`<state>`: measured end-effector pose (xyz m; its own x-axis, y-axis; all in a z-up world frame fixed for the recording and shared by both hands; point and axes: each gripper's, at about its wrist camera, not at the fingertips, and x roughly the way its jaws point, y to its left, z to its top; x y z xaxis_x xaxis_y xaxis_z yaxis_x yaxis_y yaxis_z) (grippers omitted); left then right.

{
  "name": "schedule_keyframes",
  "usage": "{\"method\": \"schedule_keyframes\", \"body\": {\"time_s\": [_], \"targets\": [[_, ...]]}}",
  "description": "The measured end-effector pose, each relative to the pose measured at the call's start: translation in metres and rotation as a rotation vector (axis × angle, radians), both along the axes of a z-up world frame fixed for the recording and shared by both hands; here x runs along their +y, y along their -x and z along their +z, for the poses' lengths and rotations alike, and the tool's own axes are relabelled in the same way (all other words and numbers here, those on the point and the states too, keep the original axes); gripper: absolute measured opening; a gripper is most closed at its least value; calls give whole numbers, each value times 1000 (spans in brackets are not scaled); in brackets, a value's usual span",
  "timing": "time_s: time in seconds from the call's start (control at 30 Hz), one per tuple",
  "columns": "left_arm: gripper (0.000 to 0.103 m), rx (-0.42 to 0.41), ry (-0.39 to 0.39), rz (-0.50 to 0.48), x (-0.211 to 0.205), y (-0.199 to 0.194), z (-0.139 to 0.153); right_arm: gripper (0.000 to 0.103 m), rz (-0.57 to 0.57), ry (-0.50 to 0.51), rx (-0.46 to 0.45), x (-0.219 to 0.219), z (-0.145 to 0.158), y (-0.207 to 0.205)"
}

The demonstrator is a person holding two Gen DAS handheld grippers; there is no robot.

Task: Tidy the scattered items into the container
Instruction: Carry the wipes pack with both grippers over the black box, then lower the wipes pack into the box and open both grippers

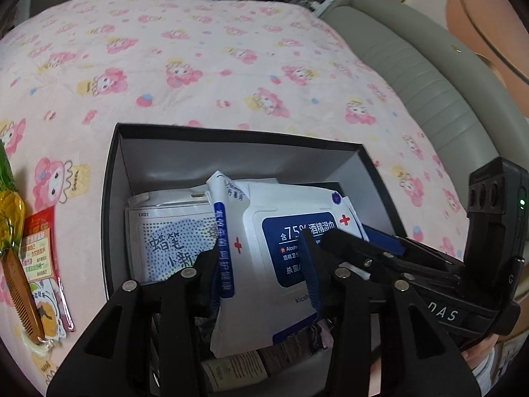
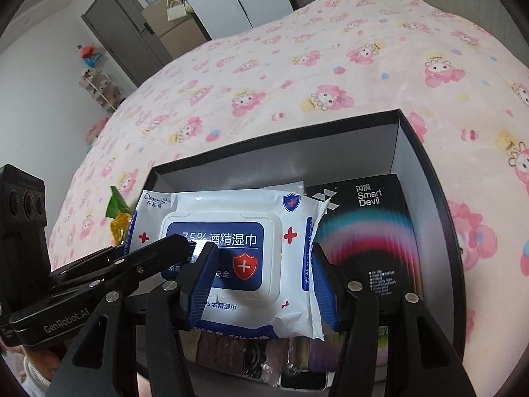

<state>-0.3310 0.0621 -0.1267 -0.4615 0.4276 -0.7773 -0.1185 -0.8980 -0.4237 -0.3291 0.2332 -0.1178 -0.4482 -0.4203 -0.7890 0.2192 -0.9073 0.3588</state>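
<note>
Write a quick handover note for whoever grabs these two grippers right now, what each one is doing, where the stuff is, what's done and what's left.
Left gripper: jaws either side of the wet wipes pack, over the black box; firm grip unclear.
Right gripper: open, fingers flanking the same pack.
Done: Smart Devil box and a white packet lie in the box, the wipes on top of them.
Left: wooden comb, red snack packet and yellow-green wrapped item are out on the pink blanket, left of the box.
</note>
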Motion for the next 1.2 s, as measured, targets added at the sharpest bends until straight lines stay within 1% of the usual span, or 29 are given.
{"method": "schedule_keyframes", "body": {"time_s": [0.03,0.07,0.1,0.17,0.2,0.23,0.27,0.33,0.37,0.43,0.47,0.5,0.53,0.57,0.6,0.63,0.73,0.77,0.83,0.93,1.1,1.2], "targets": [[47,-21,1,14,-1,4,-3,51,-4,-7,2,-1,-2,5],[53,-44,14,33,-3,8,-7,51,-13,-21,4,-2,-4,9],[54,-69,36,52,-4,11,-10,51,-19,-38,8,-4,-5,14],[51,-94,52,58,-5,13,-14,51,-17,-79,16,-8,-8,19],[50,-93,69,53,-4,11,-13,51,-13,-91,22,-9,-8,19],[49,-82,88,44,-2,9,-11,51,-11,-92,29,-9,-7,18],[49,-53,121,45,-1,4,-7,51,-10,-93,36,-9,-6,15],[49,10,194,75,-1,-5,2,51,-24,-115,55,-6,-2,9],[49,31,194,80,-3,-10,6,51,-39,-122,66,-3,1,5],[49,29,151,52,-7,-15,9,51,-39,-103,74,2,5,-4],[49,14,138,17,-6,-17,8,51,-22,-92,66,3,6,-7],[49,-2,144,-14,-3,-19,6,51,0,-94,49,2,5,-9],[49,-28,163,-52,2,-20,3,51,15,-102,34,0,2,-10],[49,-73,204,-91,9,-21,-3,51,27,-111,22,-2,0,-12],[49,-96,237,-101,12,-21,-8,51,36,-121,14,-3,-3,-14],[49,-105,262,-100,15,-22,-11,51,42,-134,8,-5,-6,-16],[49,-87,355,-98,24,-20,-18,51,46,-180,-8,-9,-16,-18],[47,-89,362,-97,25,-19,-18,51,44,-190,-15,-11,-18,-18],[47,-102,376,-82,26,-14,-20,51,31,-210,-39,-13,-23,-15],[46,-110,399,-66,27,-6,-24,52,3,-225,-99,-13,-31,-4],[46,-118,402,-44,26,7,-34,52,0,-256,-81,-17,-33,2],[46,-123,377,-38,23,12,-34,53,-2,-241,-93,-17,-36,6]]}}
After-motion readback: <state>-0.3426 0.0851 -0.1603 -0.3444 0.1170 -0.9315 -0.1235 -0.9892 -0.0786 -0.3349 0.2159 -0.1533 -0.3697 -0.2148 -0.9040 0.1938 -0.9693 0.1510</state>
